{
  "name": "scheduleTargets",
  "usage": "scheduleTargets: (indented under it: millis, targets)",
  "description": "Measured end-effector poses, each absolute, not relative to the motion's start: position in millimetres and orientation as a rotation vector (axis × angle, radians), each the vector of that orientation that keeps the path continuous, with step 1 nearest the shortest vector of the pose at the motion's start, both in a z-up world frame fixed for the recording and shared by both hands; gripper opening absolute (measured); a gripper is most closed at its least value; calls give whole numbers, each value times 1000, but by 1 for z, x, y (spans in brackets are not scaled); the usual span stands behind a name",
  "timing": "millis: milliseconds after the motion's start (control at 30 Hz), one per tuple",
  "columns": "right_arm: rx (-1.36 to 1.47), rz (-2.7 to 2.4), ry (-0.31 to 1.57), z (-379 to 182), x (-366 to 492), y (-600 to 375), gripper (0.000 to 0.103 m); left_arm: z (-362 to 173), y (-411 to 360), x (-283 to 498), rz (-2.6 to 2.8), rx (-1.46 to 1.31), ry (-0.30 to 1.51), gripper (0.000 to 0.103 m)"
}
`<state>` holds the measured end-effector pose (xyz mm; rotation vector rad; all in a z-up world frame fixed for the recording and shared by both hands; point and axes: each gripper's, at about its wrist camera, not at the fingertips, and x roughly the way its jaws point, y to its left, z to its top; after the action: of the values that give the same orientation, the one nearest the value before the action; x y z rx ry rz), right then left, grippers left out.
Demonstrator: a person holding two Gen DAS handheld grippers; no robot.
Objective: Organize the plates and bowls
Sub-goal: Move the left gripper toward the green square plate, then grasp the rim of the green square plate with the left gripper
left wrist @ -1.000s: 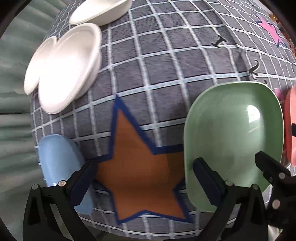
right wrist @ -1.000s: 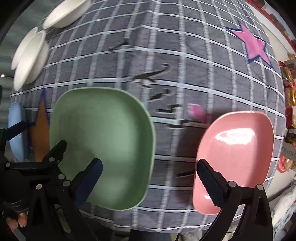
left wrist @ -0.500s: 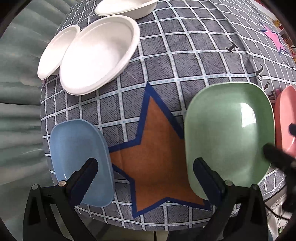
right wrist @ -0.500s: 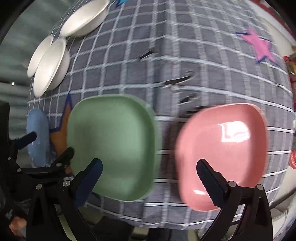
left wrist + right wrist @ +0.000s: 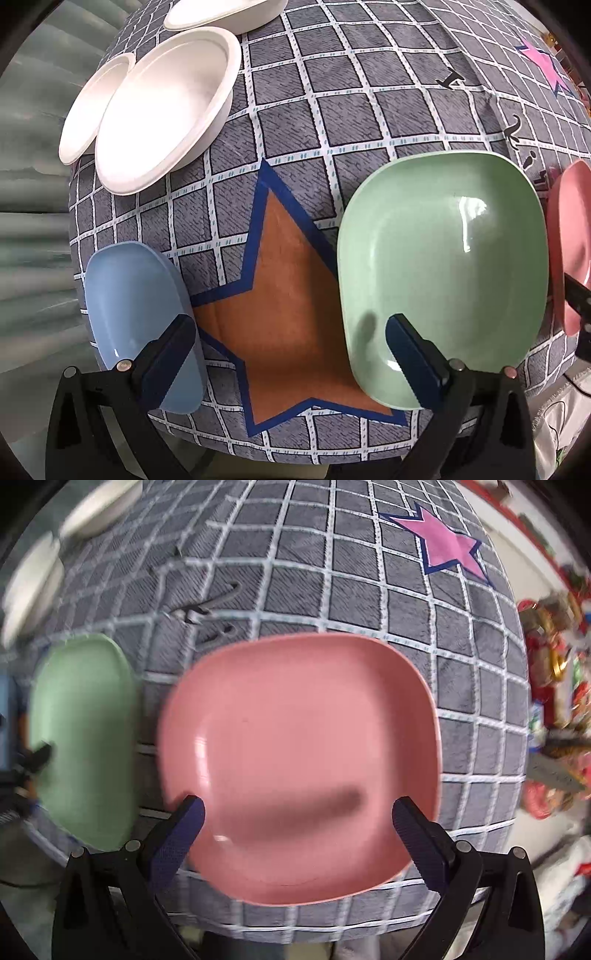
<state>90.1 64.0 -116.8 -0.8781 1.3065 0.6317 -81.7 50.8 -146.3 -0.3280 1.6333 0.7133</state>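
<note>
In the left wrist view a blue plate (image 5: 136, 314) lies at the table's near left, a green plate (image 5: 443, 273) at the near right, and a pink plate (image 5: 572, 236) at the far right edge. White bowls (image 5: 166, 110) sit at the back left. My left gripper (image 5: 291, 354) is open and empty above the orange star (image 5: 291, 314), between the blue and green plates. In the right wrist view the pink plate (image 5: 299, 764) fills the centre, with the green plate (image 5: 85, 738) to its left. My right gripper (image 5: 299, 834) is open and empty over the pink plate's near edge.
A grey checked cloth (image 5: 369, 92) covers the table, with a pink star (image 5: 447, 546) at the far right. Another white bowl (image 5: 229, 14) sits at the back. Colourful clutter (image 5: 554, 709) stands beyond the table's right edge. A curtain (image 5: 29, 221) hangs on the left.
My right gripper has swung right, from between the green and pink plates to centred on the pink plate. My left gripper has shifted slightly closer, still over the orange star.
</note>
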Motion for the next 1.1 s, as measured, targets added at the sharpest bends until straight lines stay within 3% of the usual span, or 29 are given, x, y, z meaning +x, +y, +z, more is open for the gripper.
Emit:
scheduleTargets:
  millis: [200,333,533,667,900,1100]
  targets:
    - [-859,414,1242,-102,91,48,102,-148,51,-51,710,-337,1626,103]
    - [-722,619,1285,-78,54,87,102,-152,60,-54,715,-347,1630,103]
    - [-442,966,1469,-75,-58,131,102,-146,69,-72,732,-379,1621,103]
    - [-409,910,1561,-101,-71,145,102,-143,73,-77,730,-386,1619,103]
    - [-586,673,1541,-124,-62,117,102,-153,60,-59,697,-406,1606,103]
    - [-668,688,1552,-145,-41,170,102,-165,47,-34,665,-392,1604,103]
